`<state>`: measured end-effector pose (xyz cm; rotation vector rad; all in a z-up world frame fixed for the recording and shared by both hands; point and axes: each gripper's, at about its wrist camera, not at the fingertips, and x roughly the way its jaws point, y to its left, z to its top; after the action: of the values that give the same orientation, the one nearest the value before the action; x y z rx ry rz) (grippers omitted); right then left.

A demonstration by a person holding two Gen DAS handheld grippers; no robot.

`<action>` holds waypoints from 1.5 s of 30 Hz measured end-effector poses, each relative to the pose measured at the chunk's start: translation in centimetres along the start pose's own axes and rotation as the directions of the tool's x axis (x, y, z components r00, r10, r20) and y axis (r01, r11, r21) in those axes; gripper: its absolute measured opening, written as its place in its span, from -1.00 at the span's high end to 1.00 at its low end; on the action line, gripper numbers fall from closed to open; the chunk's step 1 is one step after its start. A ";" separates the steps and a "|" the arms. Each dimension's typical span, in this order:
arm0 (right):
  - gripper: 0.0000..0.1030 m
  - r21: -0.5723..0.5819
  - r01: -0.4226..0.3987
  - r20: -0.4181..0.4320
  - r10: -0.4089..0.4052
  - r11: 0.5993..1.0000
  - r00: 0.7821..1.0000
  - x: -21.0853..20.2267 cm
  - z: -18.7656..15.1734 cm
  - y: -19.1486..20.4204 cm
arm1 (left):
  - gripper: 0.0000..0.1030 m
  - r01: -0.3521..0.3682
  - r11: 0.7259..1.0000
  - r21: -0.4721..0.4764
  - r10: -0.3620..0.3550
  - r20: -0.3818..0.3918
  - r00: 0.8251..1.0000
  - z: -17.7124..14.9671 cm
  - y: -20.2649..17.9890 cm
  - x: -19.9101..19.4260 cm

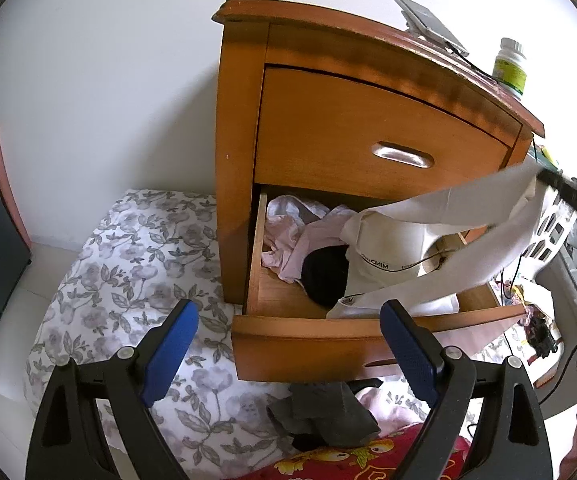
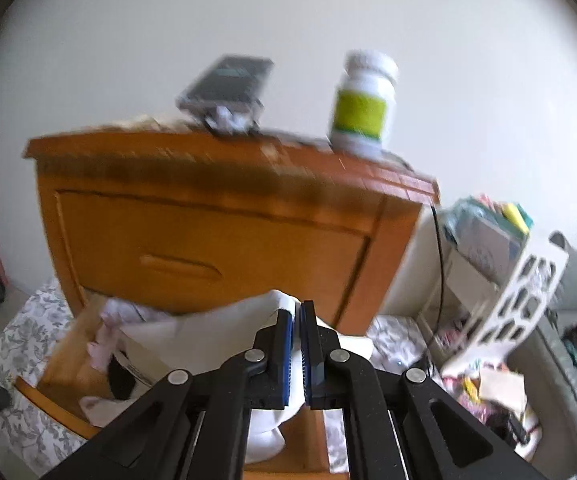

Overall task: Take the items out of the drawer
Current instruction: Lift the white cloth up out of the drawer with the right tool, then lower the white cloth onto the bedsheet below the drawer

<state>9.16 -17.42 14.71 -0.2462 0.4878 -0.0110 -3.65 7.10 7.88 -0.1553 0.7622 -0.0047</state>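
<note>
White wall backs an orange wooden nightstand (image 1: 368, 128). Its lower drawer (image 1: 352, 344) is open. Right gripper (image 2: 295, 320) clamps the white stretchy garment (image 1: 404, 248), partly inside. Left gripper (image 1: 288, 348) gapes empty. Lift until fabric clears the drawer front.

On the white garment (image 1: 384, 248) lying in the open drawer (image 1: 288, 332), beyond the left gripper's right finger, a band of dark print is seen upside down; the letters "MIND" can be made out, and the rest is too small to be read. The green label on the white bottle (image 1: 510, 68) atop the nightstand cannot be read in either view.
</note>
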 end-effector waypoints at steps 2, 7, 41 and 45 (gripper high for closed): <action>0.92 -0.038 -0.023 0.049 0.025 0.999 0.998 -1.2 1.5 0.8 | -0.80 -0.006 1.000 -0.004 0.006 0.007 1.000 0.0 0.1 -0.5; 0.92 -0.070 -0.094 0.131 0.103 0.993 0.986 -4.4 4.8 1.5 | -0.80 -0.014 1.000 -0.012 0.014 0.026 1.000 -0.1 0.3 -1.8; 0.92 -0.183 -0.169 0.209 0.207 0.968 0.956 -21.1 4.3 2.7 | -0.80 0.007 1.000 0.001 -0.007 0.142 0.990 -1.2 -0.6 -9.5; 0.92 -0.184 -0.202 0.142 0.229 0.962 0.963 -19.6 3.3 3.5 | -0.80 0.006 1.000 -0.002 -0.005 0.137 0.990 -1.3 -0.5 -9.4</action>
<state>-6.84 -11.91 25.74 -0.3556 0.3516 0.2633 -11.34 7.01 13.52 -0.1587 0.6243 0.0020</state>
